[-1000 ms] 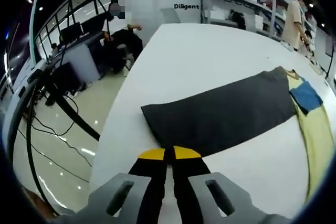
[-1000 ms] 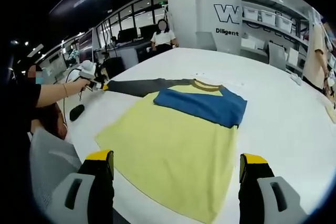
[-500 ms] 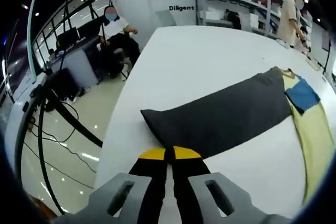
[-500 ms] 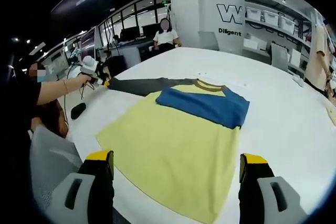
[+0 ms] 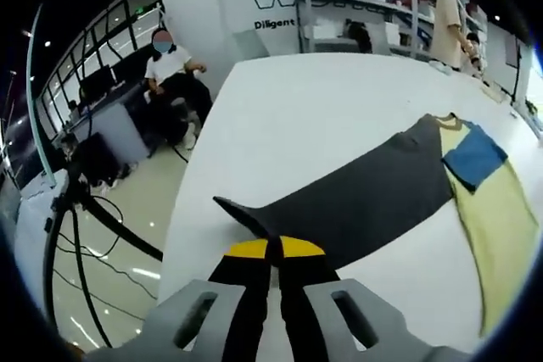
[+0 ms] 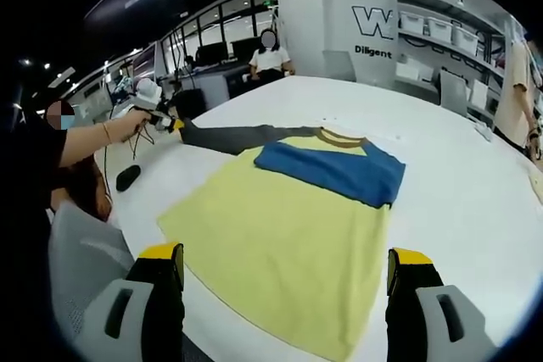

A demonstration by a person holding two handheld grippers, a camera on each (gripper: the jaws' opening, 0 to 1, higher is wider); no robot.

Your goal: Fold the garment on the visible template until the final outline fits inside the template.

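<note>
The garment lies flat on the white table (image 6: pixel 458 175), its yellow body (image 6: pixel 280 243) spread in front of my right gripper (image 6: pixel 285 273). That gripper is open, a jaw on either side of the near hem, holding nothing. A blue sleeve (image 6: pixel 331 171) is folded across the chest. The dark grey sleeve (image 6: pixel 233 136) stretches away to the left. My left gripper (image 5: pixel 273 247) is shut on the grey sleeve (image 5: pixel 365 201) at its cuff, which rises off the table. The left gripper (image 6: pixel 175 124) sits in a person's hand. Beyond the sleeve lie the yellow body (image 5: pixel 496 218) and the blue sleeve (image 5: pixel 473 156).
A small black object (image 6: pixel 129 177) lies on the table near the left edge. A seated person (image 5: pixel 170 69) is beyond the table's far corner. Shelves with bins (image 6: pixel 424 31) and a standing person (image 6: pixel 513 91) are at the back. Cables (image 5: pixel 93 243) trail over the floor.
My left gripper has risen with the grey sleeve's cuff and drawn toward the garment, so the sleeve's end peels up from the table. The right gripper has stayed put.
</note>
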